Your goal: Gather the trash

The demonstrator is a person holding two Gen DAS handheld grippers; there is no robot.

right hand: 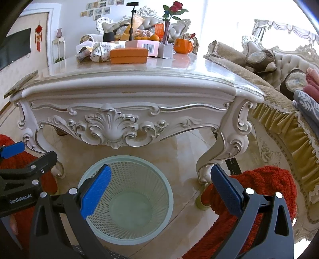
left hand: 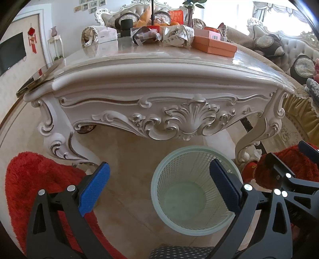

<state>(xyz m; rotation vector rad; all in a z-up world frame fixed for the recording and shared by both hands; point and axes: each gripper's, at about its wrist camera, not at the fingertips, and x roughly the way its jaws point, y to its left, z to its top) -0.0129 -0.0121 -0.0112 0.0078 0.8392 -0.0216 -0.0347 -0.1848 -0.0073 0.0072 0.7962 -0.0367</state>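
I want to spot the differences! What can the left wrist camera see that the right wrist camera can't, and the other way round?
Only the left wrist view shows the right gripper at its edge. Only the right wrist view shows the red rose, the orange mug and the left gripper at its edge. Both show the carved white table, the orange box, crumpled wrappers and the empty mesh bin on the floor below, with each camera's own jaws wide open.

a home living room: carved white coffee table [left hand: 159,83], tufted sofa [right hand: 287,57], wall photos [right hand: 97,10]
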